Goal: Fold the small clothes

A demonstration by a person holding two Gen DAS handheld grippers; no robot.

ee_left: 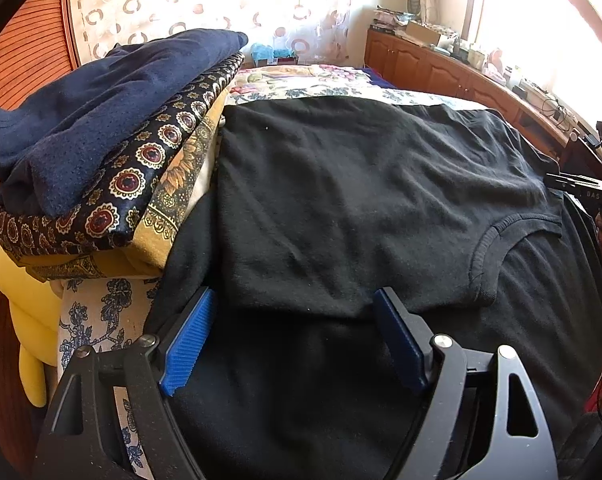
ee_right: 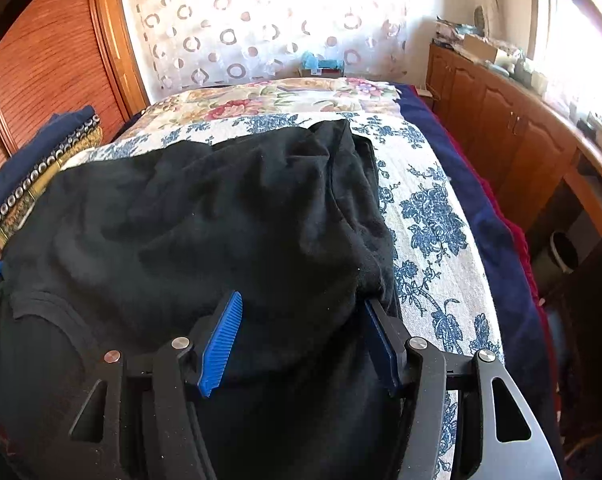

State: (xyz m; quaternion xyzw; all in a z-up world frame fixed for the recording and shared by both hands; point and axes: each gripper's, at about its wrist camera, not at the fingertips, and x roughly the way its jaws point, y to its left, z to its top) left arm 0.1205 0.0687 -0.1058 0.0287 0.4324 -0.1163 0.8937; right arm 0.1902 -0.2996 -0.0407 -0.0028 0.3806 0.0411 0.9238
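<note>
Black shirt (ee_left: 341, 200) is shown spread over a bed with a blue-flowered cover (ee_right: 429, 216), its ribbed neckline (ee_left: 489, 256) lying toward the right of the left wrist view. One layer of the shirt is folded over another, the folded edge running across just ahead of the left gripper (ee_left: 295, 312). The left gripper is seen with its blue pads (ee_left: 189, 344) held wide apart, poised low over the dark cloth; nothing is gripped between them. The right gripper (ee_right: 305, 320) is likewise shown spread wide, its pads (ee_right: 221, 344) set on either side of a bunched part of the shirt near the garment's right edge; whether the pads press on the cloth cannot be told. The right gripper's black frame is also caught at the far right edge of the left wrist view.

A stack of folded clothes (ee_left: 101, 152) is seen at the left of the shirt, touching its edge, with a navy piece (ee_left: 113, 100) on top and a patterned dark piece (ee_left: 141, 168) under it. A patterned curtain (ee_right: 261, 20) is hung behind the bed, and wooden cabinets (ee_right: 501, 120) are ranged along the right wall.
</note>
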